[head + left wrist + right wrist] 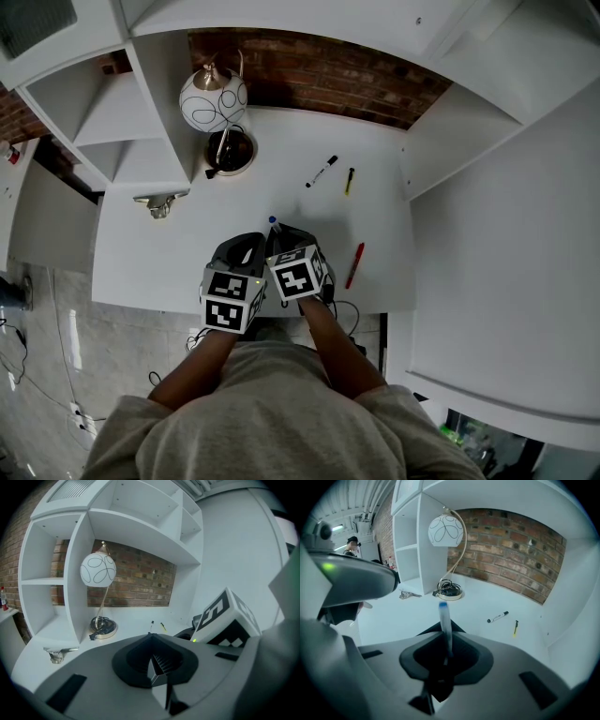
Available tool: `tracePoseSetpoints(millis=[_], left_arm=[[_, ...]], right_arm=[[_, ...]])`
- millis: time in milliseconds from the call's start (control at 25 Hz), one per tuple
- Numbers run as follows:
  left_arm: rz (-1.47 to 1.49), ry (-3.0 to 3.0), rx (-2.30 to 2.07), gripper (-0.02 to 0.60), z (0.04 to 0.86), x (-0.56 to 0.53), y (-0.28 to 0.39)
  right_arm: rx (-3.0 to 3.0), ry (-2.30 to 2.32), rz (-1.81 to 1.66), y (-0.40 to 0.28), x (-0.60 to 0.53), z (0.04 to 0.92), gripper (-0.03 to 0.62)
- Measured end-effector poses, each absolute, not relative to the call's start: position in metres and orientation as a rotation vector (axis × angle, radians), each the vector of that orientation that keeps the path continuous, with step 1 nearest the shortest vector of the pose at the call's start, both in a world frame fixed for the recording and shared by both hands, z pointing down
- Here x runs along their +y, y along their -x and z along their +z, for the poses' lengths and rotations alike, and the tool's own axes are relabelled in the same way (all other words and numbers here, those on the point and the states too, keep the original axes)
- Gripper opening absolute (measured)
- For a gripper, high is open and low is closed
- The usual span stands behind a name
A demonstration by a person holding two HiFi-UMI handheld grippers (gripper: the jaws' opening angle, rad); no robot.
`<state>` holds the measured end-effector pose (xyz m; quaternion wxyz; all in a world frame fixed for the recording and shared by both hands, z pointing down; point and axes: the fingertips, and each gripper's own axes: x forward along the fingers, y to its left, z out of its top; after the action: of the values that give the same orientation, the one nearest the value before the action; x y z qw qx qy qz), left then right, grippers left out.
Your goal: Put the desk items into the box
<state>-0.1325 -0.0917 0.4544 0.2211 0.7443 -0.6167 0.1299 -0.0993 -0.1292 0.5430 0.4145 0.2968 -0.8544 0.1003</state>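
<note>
a white shelving unit [103,131] and a brick wall [319,70] are enclosing the work area, leaving little room to swing at the sides. the white desk [281,141] is presenting a flat, smooth, hard top, and thin items are judged likely to skid on it rather than catch. no box is showing in any view. a globe lamp [214,98] is standing at the back left, well apart from the pens.

the left gripper [151,637] is hovering with jaws together and nothing between them. the right gripper [443,634] is clamping a blue-capped pen [445,625] near its lower end, with the capped end pointing out over the desk. the pen is judged light, stiff and slick-barrelled, so a hold nearer mid-barrel is looking steadier against pivoting.

a red pen [355,265], a black marker [321,172] and a yellow pen [349,181] are lying loose and apart, each calling for a grip across the barrel.
</note>
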Motion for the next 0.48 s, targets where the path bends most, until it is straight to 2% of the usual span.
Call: tracePoseSetpoints(millis=[480], left_arm=[[0.353, -2.066, -1.701, 0.005, 0.453, -0.091, 0.132]], right_arm=[[-2.195, -0.783, 0.276, 0.096, -0.123, 0.532, 0.069]])
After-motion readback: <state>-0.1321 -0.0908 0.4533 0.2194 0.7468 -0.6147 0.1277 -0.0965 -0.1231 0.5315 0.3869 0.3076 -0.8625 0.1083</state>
